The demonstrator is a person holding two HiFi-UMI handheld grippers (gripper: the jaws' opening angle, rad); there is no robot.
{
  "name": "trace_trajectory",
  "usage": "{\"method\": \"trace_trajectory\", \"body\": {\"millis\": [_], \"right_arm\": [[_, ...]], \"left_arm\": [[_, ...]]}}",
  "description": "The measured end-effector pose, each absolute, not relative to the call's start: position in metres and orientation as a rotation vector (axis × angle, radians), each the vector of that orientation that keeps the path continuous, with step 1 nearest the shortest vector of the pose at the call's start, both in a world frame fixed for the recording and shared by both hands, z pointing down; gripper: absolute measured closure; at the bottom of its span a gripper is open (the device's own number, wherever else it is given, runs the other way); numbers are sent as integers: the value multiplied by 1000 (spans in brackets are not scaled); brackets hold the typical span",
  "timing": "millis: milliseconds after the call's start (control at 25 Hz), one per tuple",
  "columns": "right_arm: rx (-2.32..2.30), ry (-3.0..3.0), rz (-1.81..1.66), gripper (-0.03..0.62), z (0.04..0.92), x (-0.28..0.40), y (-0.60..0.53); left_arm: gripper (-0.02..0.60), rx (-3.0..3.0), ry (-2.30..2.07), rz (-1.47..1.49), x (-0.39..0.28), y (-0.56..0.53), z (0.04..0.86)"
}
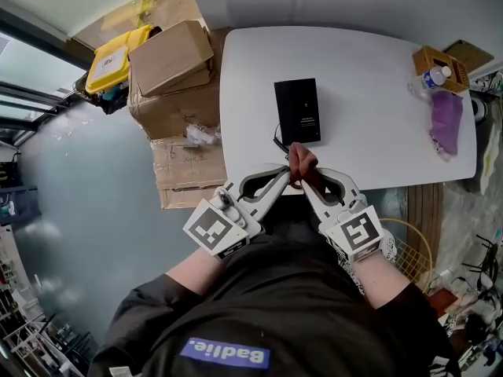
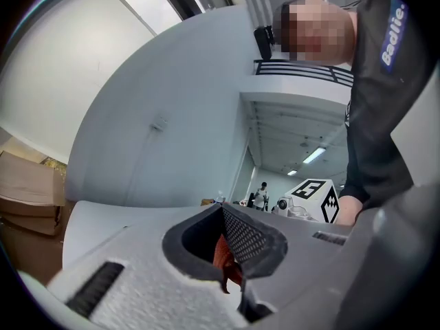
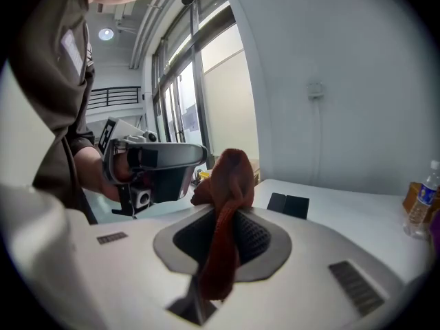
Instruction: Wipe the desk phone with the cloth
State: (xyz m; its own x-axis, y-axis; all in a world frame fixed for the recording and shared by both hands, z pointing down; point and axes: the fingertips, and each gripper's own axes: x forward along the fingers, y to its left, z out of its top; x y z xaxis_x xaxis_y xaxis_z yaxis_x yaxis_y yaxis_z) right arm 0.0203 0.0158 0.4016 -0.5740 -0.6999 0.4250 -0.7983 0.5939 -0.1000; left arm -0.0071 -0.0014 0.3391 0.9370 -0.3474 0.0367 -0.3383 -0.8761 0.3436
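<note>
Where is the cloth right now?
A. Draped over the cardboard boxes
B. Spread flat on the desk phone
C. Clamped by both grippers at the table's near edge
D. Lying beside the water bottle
C: the cloth is bunched between the left gripper and the right gripper. Each gripper view shows it pinched in the fingers, just short of the desk phone.

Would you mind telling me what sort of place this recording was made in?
Probably an office or lab workspace that doubles as storage: a white table holds a black desk phone, stacked cardboard boxes stand beside it, and tall windows line one wall.
</note>
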Motion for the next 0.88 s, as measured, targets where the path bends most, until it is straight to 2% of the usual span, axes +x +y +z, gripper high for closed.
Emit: {"method": "trace_trajectory", "body": {"millis": [560, 880], "right_arm": [[1150, -2466, 368, 523, 444, 87, -70], [1089, -2414, 247, 523, 458, 99, -134]], "left_arm": [[566, 2650, -700, -8, 20, -48, 372], [566, 2645, -785, -46, 23, -73, 377]]}}
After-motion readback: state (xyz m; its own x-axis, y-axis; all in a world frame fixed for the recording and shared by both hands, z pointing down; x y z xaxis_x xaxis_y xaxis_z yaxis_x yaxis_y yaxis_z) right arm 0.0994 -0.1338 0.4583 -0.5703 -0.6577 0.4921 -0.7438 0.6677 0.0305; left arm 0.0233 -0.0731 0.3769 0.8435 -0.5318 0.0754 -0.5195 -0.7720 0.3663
